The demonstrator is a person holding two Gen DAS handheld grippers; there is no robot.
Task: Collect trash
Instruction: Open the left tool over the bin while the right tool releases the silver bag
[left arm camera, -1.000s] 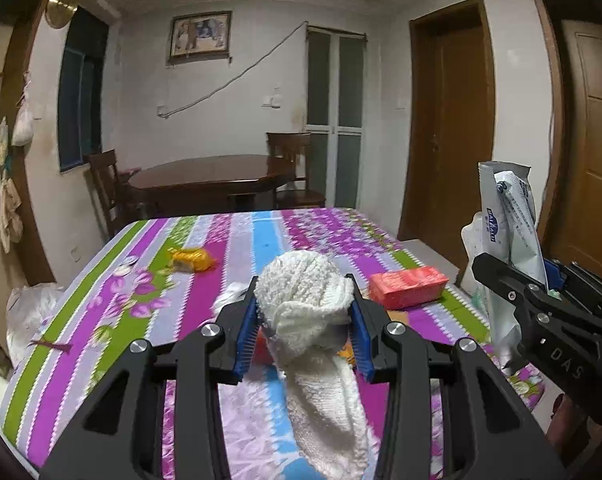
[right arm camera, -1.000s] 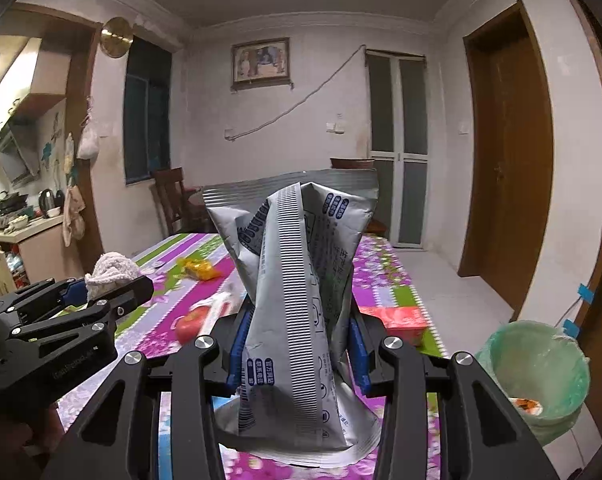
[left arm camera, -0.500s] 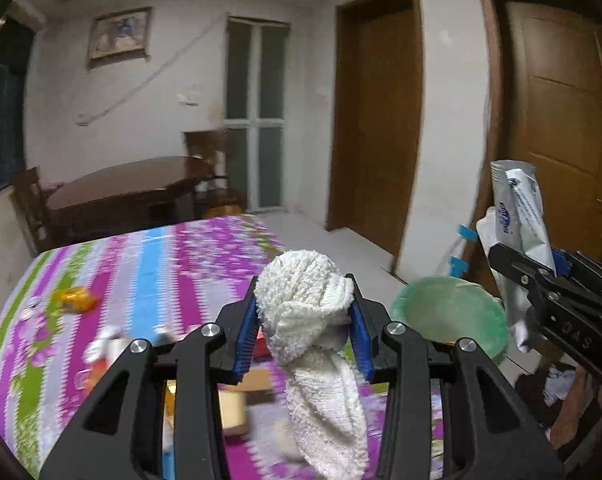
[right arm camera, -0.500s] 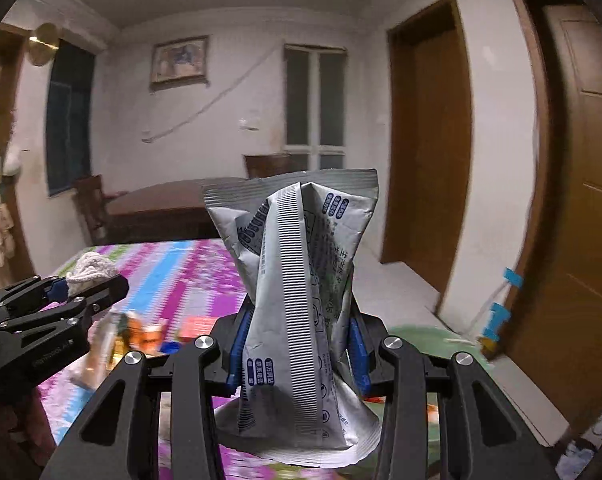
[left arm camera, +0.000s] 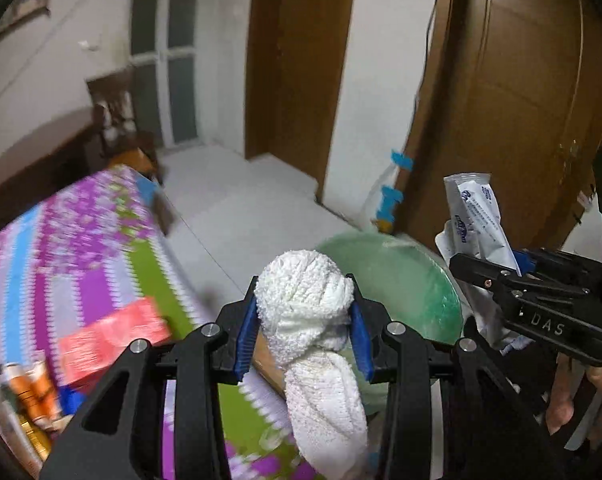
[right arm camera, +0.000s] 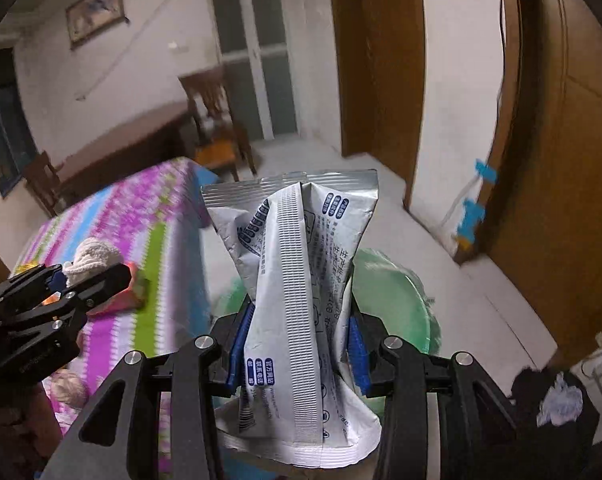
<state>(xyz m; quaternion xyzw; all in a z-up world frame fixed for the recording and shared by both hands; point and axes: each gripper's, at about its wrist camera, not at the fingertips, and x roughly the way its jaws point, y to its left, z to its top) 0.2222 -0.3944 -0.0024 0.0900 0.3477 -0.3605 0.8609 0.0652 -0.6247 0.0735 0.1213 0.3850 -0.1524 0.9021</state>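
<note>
Left gripper [left arm camera: 303, 330] clamped on white cloth [left arm camera: 313, 344]; right gripper [right arm camera: 297, 344] clamped on silver wrapper [right arm camera: 297, 280]. Green bin [left arm camera: 405, 284] just ahead, below both; right gripper nearer.

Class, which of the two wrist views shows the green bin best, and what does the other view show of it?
The left wrist view: the green bin shows its lined rim and much of its inside, though the white cloth covers its near part. In the right wrist view the silver wrapper hides most of it, leaving only its right side.
</note>
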